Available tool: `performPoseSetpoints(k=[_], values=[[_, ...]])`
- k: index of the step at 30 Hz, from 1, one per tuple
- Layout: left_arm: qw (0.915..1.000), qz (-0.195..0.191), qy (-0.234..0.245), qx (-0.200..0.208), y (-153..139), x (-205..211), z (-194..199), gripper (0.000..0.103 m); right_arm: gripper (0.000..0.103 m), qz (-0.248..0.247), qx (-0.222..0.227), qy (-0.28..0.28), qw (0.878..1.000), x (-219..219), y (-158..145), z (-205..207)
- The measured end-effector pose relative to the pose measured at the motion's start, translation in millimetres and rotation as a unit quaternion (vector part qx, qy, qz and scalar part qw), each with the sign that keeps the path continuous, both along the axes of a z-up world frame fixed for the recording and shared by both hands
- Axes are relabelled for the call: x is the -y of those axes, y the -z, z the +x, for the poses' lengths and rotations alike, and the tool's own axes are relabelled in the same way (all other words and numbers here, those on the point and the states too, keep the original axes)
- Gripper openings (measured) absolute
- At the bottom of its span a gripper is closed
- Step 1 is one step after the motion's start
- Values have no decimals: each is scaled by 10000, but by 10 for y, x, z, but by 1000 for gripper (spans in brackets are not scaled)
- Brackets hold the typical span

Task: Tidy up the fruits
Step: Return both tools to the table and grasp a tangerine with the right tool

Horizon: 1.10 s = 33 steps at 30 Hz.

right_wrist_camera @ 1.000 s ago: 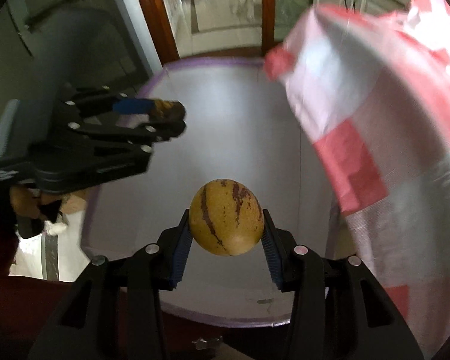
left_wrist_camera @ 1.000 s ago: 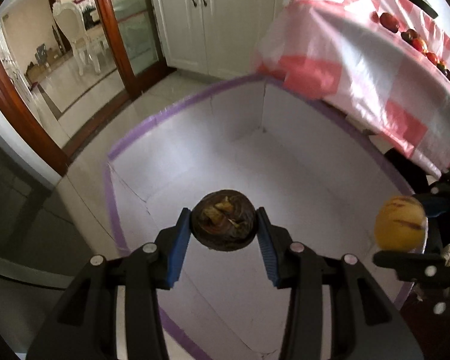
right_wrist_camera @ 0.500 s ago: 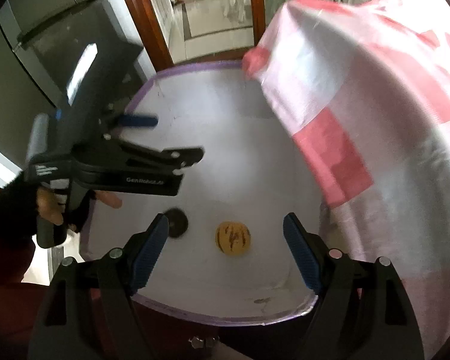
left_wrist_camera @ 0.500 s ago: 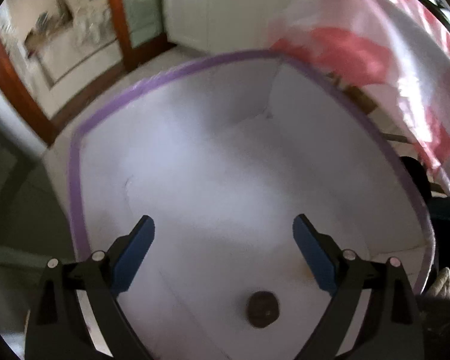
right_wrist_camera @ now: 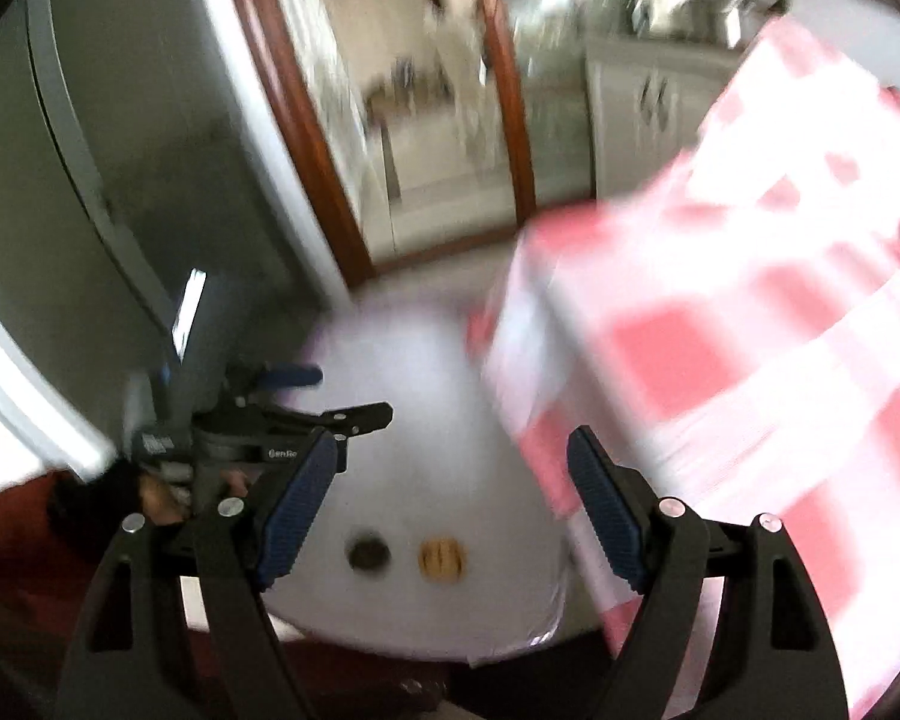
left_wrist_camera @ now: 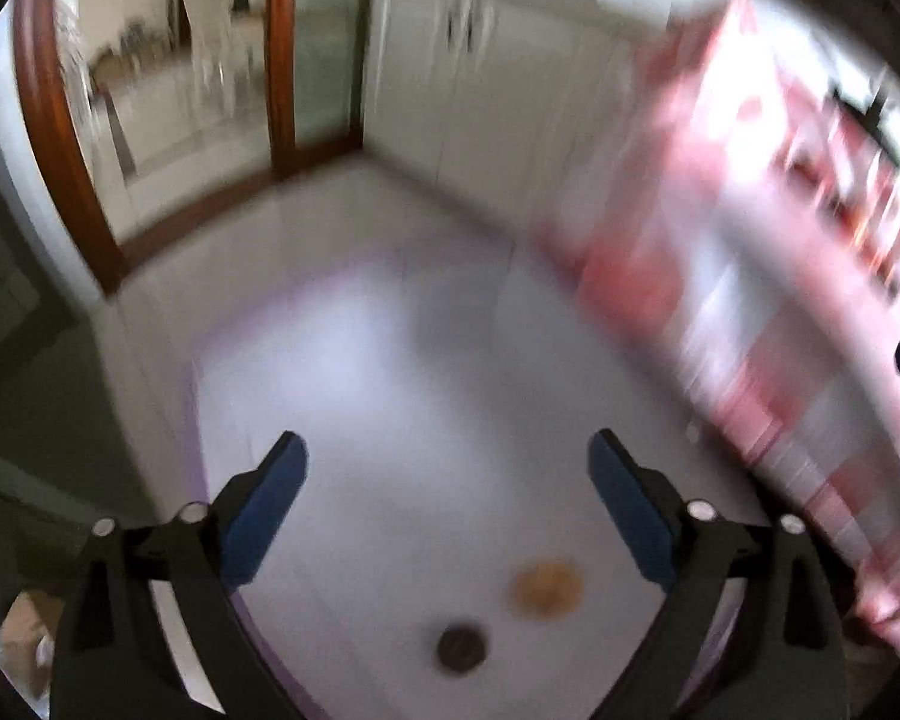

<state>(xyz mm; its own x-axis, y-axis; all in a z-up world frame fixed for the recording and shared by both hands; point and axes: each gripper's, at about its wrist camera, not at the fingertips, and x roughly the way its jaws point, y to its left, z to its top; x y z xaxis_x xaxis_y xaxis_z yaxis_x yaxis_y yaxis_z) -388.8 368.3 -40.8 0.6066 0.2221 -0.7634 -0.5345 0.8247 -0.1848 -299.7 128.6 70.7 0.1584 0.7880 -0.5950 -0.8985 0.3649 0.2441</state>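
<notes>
A dark brown round fruit and a yellow striped fruit lie side by side on the floor of a white box with a purple rim. Both also show in the right wrist view, the dark fruit left of the yellow one. My left gripper is open and empty, high above the box. My right gripper is open and empty, also raised above the fruits. The left gripper shows in the right wrist view at the box's left side. Both views are blurred.
A table with a pink and white checked cloth stands to the right of the box, with blurred fruits on its top. White cabinets and a wood-framed glass door lie beyond. A grey fridge stands to the left.
A second ago each gripper held a fruit. Both opened and dropped them into the box. Since then both grippers have risen away from the box.
</notes>
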Motion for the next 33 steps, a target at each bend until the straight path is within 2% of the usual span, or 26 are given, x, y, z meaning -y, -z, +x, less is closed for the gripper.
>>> performPoseSetpoints(k=[1, 3, 5, 7, 8, 9, 12, 13, 15, 17, 19, 22, 23, 25, 28, 32, 33], values=[[9994, 134, -56, 325, -261, 18, 16, 102, 85, 386, 75, 237, 9989, 228, -186, 116], [9974, 405, -53, 585, -668, 119, 176, 102, 87, 856, 228, 755, 9932, 599, -395, 331], [9964, 526, 133, 653, -924, 211, 481, 102, 87, 1023, 358, 1506, 9826, 1058, -512, 660], [9952, 428, 640, 602, -1145, 518, 940, 102, 87, 1014, 254, 2182, 9703, 1465, -514, 963], [9937, 352, 917, 548, -1203, 673, 1136, 102, 87, 1022, 140, 2504, 9626, 1627, -478, 1083], [9909, 283, 1211, 513, -1219, 857, 1347, 102, 87, 952, -73, 2989, 9495, 1912, -417, 1283], [9783, 185, 2030, 366, -1215, 1409, 2041, 102, 87, 709, -305, 3817, 9211, 2391, -282, 1669], [9737, 217, 2237, 382, -1185, 1628, 2294, 102, 87, 590, -380, 4156, 9068, 2524, -211, 1776], [9689, 398, 2412, 392, -1090, 1948, 2731, 102, 87, 490, -489, 4544, 8881, 2807, -84, 1957], [9672, 402, 2481, 380, -1023, 2261, 3192, 102, 87, 418, -563, 4842, 8721, 2878, 54, 2202], [9658, 201, 2556, 394, -938, 2524, 3573, 102, 87, 436, -669, 5048, 8595, 3047, 190, 2374], [9680, 197, 2487, 288, -818, 2763, 3942, 102, 87, 218, -835, 5269, 8456, 3129, 261, 2612], [9692, 191, 2446, 219, -771, 2802, 4011, 102, 87, 127, -881, 5290, 8439, 3141, 279, 2686], [9725, 109, 2323, 129, -655, 2864, 4200, 102, 87, -73, -911, 5213, 8485, 3091, 304, 2852], [9769, -252, 2118, 139, -614, 2780, 4310, 102, 87, -330, -870, 5189, 8498, 3065, 362, 3100], [9757, -688, 2039, 403, -586, 2654, 4329, 102, 87, 156, -1047, 5442, 8323, 3306, 338, 3469], [9744, -794, 2036, 521, -588, 2619, 4302, 102, 86, 209, -1148, 5422, 8321, 3341, 350, 3539]])
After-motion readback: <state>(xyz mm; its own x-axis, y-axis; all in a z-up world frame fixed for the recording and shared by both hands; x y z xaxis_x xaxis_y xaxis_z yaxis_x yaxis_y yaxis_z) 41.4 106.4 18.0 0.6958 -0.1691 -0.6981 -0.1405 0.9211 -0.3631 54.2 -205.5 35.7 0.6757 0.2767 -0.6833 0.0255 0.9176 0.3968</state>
